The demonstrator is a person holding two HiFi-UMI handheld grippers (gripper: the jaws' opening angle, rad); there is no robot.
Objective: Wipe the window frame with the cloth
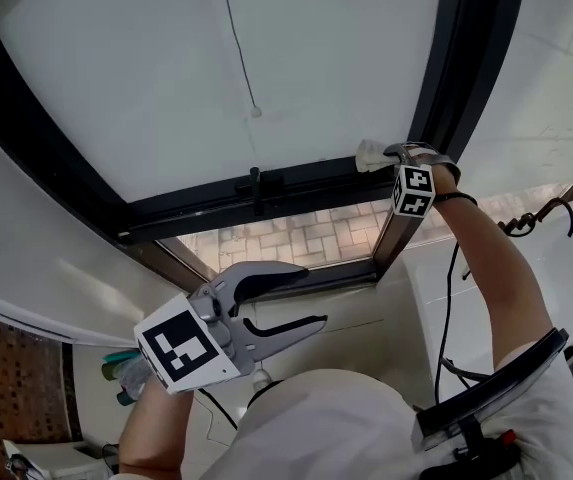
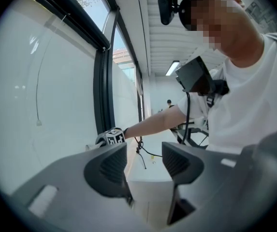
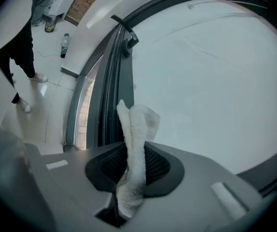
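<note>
The right gripper (image 3: 134, 163) is clamped on the cloth (image 3: 138, 124) beside the frame (image 3: 110, 95); the left gripper (image 2: 144, 161) has jaws apart, empty.

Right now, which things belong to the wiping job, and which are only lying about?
Job:
- cloth, pinched in the right gripper
- window frame

Lying about:
- left gripper, open and empty
- bottle on the floor
- cable
</note>
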